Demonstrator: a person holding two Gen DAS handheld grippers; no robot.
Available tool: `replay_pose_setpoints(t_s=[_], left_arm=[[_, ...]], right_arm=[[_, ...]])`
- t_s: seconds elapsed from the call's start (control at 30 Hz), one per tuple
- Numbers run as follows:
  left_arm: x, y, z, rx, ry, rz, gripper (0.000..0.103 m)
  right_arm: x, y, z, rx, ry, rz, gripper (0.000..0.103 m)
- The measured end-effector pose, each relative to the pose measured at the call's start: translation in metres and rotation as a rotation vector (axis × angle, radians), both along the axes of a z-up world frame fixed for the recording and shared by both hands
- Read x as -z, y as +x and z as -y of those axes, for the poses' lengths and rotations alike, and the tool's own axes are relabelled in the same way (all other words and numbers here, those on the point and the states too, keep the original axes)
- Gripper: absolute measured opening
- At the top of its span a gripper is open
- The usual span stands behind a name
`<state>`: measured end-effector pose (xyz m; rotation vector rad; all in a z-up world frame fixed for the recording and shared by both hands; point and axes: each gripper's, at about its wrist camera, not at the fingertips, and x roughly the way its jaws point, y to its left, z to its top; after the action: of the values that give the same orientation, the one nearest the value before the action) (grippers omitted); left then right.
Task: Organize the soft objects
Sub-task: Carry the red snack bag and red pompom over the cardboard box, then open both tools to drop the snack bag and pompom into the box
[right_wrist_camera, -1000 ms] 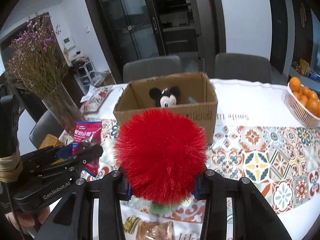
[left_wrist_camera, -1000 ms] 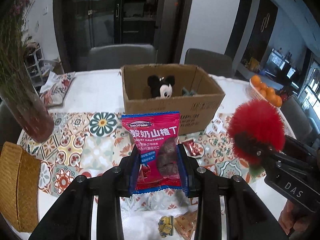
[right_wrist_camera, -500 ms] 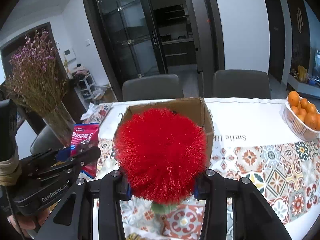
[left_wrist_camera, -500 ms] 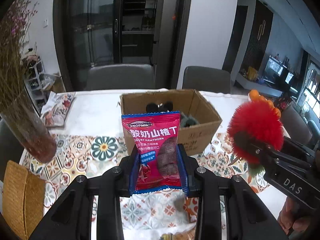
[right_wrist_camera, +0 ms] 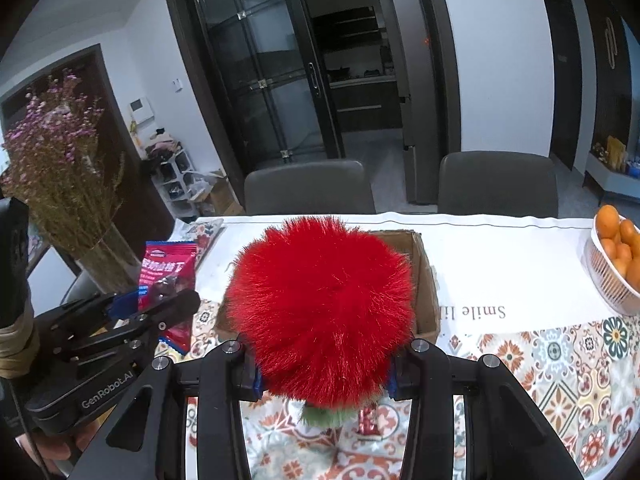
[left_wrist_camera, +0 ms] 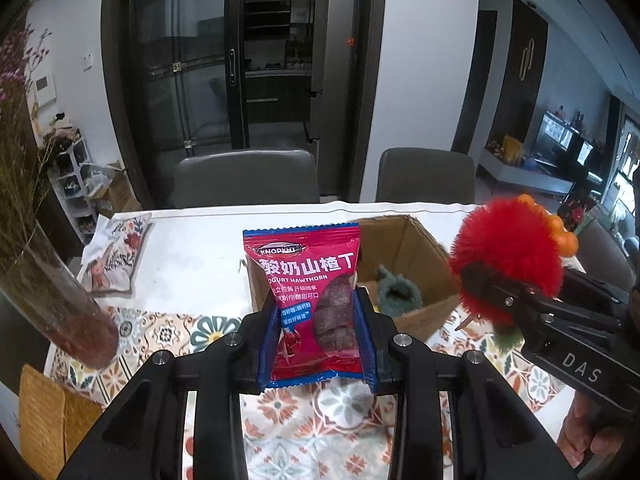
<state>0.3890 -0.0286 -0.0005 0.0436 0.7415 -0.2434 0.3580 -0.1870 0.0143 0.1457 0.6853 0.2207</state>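
Observation:
My left gripper [left_wrist_camera: 316, 340] is shut on a red snack packet [left_wrist_camera: 312, 300] marked "Yogurt Hawthorn", held upright above the table. My right gripper [right_wrist_camera: 324, 376] is shut on a fluffy red pompom toy [right_wrist_camera: 320, 308] with a green tuft underneath; the same pompom [left_wrist_camera: 508, 264] shows at the right of the left wrist view. Behind both stands an open cardboard box [left_wrist_camera: 416, 248] with a grey-green soft thing [left_wrist_camera: 396, 292] inside. In the right wrist view the box [right_wrist_camera: 424, 292] is mostly hidden by the pompom, and the packet [right_wrist_camera: 166, 276] shows at the left.
A glass vase of dried purple flowers [right_wrist_camera: 60, 184] stands at the left. A white basket of oranges [right_wrist_camera: 616, 260] sits at the right. A woven mat [left_wrist_camera: 52, 416] lies front left, a patterned cloth [left_wrist_camera: 116, 252] back left, two grey chairs [left_wrist_camera: 248, 180] beyond the table. A small red wrapper [right_wrist_camera: 366, 420] lies below the pompom.
Both grippers have risen and tilted upward, carrying the packet and the pompom; the box and table sit lower in view, and the black-and-white plush in the box is now hidden.

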Motion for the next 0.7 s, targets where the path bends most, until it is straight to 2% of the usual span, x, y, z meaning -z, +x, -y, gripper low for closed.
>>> replay_pose_setpoints(t_s=[0.33, 0.47, 0.7], left_arm=[[0.009, 0.043, 0.005, 0.008, 0.023, -0.045, 0.034], [0.017, 0.060, 0.008, 0.005, 0.031, -0.084, 0.034], [0.036, 0.081, 0.015, -0.001, 0.082, -0.138, 0.034]], right_arm=[[0.001, 0.048, 0.002, -0.023, -0.016, -0.044, 0.043], [0.014, 0.074, 0.002, -0.052, -0.010, -0.120, 0.043], [0.048, 0.106, -0.001, -0.056, -0.061, -0.229, 0.044]])
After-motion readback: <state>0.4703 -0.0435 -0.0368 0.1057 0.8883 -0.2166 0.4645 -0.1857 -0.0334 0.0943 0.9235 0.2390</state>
